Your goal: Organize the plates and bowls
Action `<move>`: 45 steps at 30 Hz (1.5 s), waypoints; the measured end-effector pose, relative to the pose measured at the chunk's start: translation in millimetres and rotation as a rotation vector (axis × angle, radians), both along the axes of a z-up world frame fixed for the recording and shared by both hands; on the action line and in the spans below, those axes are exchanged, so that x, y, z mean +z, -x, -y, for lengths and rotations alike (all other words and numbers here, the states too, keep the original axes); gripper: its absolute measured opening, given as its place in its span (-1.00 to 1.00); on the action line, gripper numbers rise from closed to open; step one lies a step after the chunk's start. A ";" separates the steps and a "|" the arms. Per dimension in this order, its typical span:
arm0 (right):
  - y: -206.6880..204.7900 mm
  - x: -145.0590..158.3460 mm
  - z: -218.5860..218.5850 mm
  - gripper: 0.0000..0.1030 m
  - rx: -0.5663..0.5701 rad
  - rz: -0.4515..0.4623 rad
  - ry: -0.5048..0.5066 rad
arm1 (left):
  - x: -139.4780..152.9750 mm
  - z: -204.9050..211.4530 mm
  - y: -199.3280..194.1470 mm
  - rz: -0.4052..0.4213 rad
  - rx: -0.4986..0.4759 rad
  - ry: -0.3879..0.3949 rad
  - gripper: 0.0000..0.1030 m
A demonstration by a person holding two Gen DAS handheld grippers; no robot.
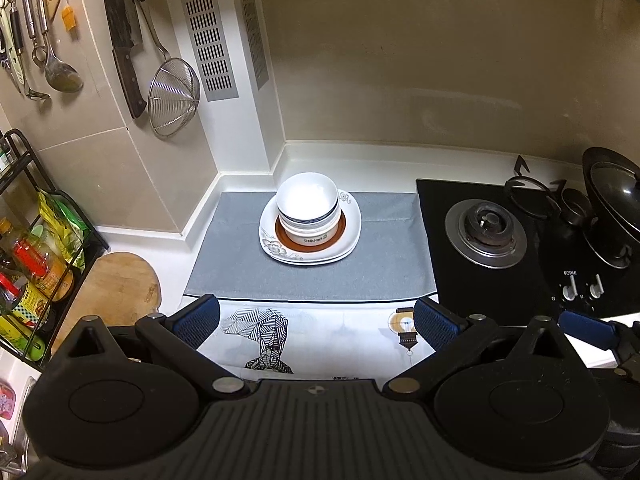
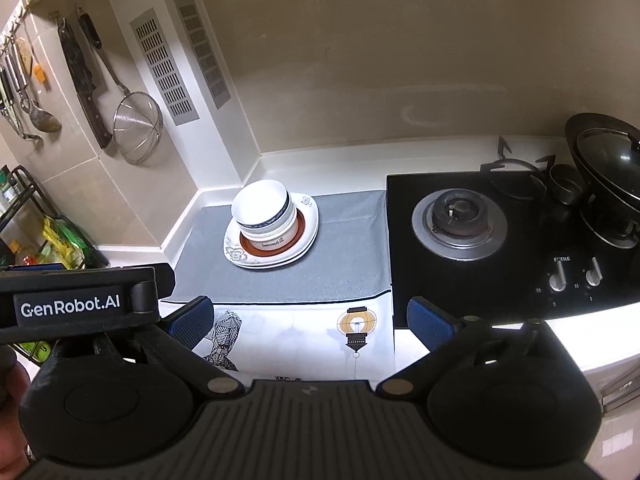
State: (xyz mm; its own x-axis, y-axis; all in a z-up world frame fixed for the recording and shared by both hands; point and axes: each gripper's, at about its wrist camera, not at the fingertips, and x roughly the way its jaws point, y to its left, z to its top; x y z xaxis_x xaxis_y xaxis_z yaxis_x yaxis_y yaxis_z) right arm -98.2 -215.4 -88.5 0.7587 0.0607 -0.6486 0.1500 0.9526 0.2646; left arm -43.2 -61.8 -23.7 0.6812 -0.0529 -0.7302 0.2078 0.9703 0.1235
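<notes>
Both grippers, left (image 1: 316, 320) and right (image 2: 310, 320), hover wide open and empty before stacked bowls (image 1: 307, 210) on plates (image 1: 272, 244); a careless nudge could topple the stack.

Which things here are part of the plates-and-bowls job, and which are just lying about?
Part of the job:
- stacked bowls
- plates under them
- grey mat they sit on

Just lying about:
- gas burner
- wok with lid
- strainer
- cleaver
- ladle
- cutting board
- condiment rack
</notes>
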 end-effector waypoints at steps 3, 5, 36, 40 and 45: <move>2.6 0.8 0.1 0.99 -0.003 0.001 0.006 | 0.4 1.1 2.1 0.005 -0.004 -0.005 0.99; 3.1 0.9 1.4 0.99 -0.004 -0.003 0.002 | 0.7 2.5 4.5 0.011 -0.004 -0.011 0.99; 1.5 -1.9 7.6 0.99 0.003 -0.031 -0.034 | 0.9 8.5 3.1 0.016 -0.044 -0.031 0.99; 1.8 -1.2 7.7 0.99 0.004 -0.034 -0.028 | -0.1 9.3 1.9 0.013 -0.050 -0.038 0.99; 1.9 -0.6 8.4 0.99 0.005 -0.032 -0.030 | -0.5 10.2 0.9 0.015 -0.055 -0.042 0.99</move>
State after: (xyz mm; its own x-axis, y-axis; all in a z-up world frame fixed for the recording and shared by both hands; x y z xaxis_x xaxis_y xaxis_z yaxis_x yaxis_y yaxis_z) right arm -100.1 -223.8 -89.1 0.7370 0.0847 -0.6706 0.1539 0.9450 0.2884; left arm -44.1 -72.1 -24.2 0.6889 -0.0599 -0.7224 0.2584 0.9514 0.1675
